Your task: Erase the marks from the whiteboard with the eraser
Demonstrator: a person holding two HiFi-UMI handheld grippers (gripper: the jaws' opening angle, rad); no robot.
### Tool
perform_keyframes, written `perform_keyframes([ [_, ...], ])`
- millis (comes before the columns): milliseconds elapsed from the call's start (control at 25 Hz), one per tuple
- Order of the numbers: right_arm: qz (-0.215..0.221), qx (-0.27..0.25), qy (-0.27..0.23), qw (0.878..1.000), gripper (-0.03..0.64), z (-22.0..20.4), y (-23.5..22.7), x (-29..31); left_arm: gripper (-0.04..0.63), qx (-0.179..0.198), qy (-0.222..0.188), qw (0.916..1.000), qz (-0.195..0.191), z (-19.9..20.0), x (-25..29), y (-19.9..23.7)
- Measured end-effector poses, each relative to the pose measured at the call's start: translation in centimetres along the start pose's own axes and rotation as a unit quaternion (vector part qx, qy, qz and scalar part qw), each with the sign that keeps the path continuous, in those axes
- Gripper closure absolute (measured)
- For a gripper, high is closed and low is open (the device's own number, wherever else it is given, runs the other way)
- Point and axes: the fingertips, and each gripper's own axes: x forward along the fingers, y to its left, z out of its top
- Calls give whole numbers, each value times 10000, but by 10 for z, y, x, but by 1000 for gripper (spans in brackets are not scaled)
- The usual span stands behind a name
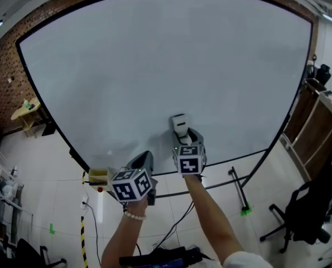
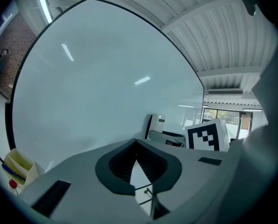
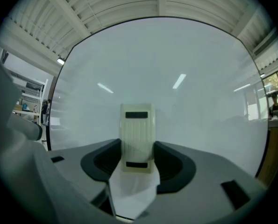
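Eraser [image 3: 138, 136], cream, clamped upright between the jaws of the right gripper [image 3: 139, 161], at the lower centre of the whiteboard [image 1: 154, 66]; contact with the board cannot be confirmed. The board's surface appears clean. Left gripper [image 2: 136, 143] sits below and to the left, jaw tips together and empty, near a yellowish tray [image 1: 99, 176] at the board's lower edge. Brick wall [image 1: 4, 77] behind; office chair [image 1: 302, 222] on pale floor tiles. Both forearms extend forward, and the left wrist wears a bead bracelet [image 1: 133, 216].

The cream, ribbed eraser [image 3: 138, 139] stands upright, apparently pressed flat against the lower middle of the pale whiteboard [image 1: 154, 66].
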Motion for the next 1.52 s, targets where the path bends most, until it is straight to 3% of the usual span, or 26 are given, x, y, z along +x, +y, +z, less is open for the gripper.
perform_keyframes([
  [600,-187,137,-203,9995,368,-2,-109,-7,594,64,374,9952,-903,-28,90,-80],
  [920,-321,141,-211,9992,368,-11,-226,-27,594,-61,241,9961,-844,-40,144,-149],
  [1520,-288,-71,-173,9994,368,-29,-440,-58,594,-190,208,9964,-794,-94,245,-320],
])
